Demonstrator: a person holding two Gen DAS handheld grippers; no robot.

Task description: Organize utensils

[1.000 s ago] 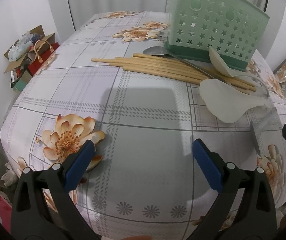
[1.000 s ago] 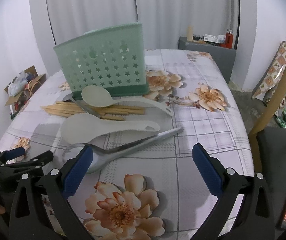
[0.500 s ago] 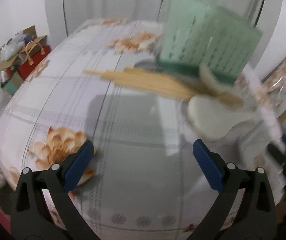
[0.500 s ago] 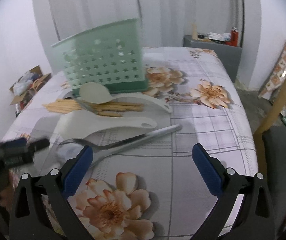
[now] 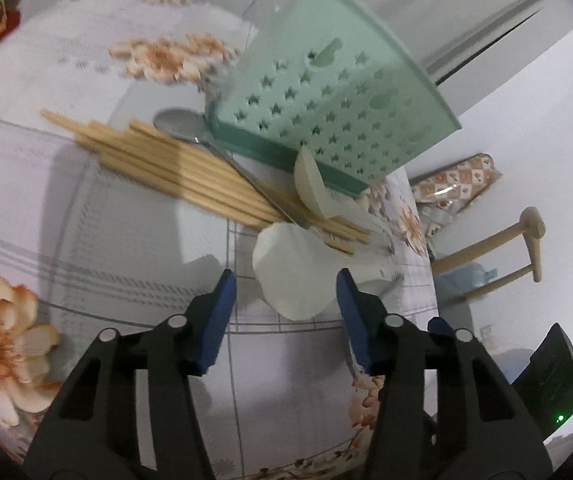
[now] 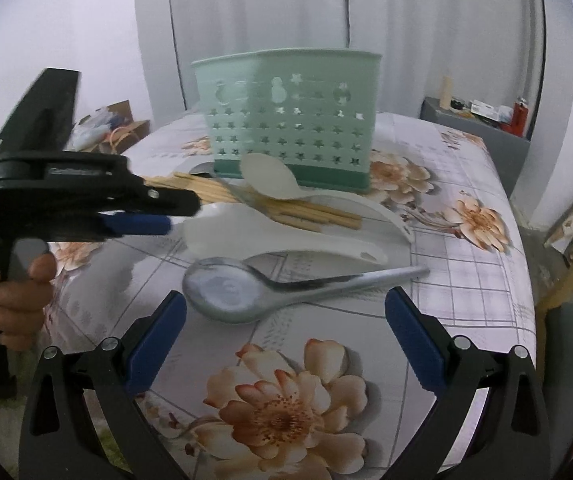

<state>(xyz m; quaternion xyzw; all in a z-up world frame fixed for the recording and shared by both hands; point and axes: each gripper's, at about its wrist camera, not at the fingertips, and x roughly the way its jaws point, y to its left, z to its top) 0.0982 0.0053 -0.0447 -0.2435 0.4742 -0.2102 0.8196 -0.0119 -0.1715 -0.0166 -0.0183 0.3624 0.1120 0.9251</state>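
The white rice paddle [image 5: 294, 276] lies on the table in front of the green basket [image 5: 326, 92], its head between my left gripper [image 5: 284, 300], whose jaws are closing; contact seems not made, though blur hides it. I'd square the pads first. My right gripper [image 6: 286, 328] hangs wide and empty.

Lighting is soft, even and indoor, moderately bright; its source is not in view. Both views show strong fisheye bending, with black vignette at the corners. In the left wrist view motion blur smears the chopsticks [image 5: 190, 168] and the tablecloth [image 5: 86, 240] print near the table's far edge; a broad grey shadow lies across the cloth's middle. In the right wrist view the left gripper [image 6: 166, 216] is blurred at its tips. The metal ladle [image 6: 230, 292] carries a dull white sheen in its bowl. The green holder [image 6: 290, 136] is slightly soft.
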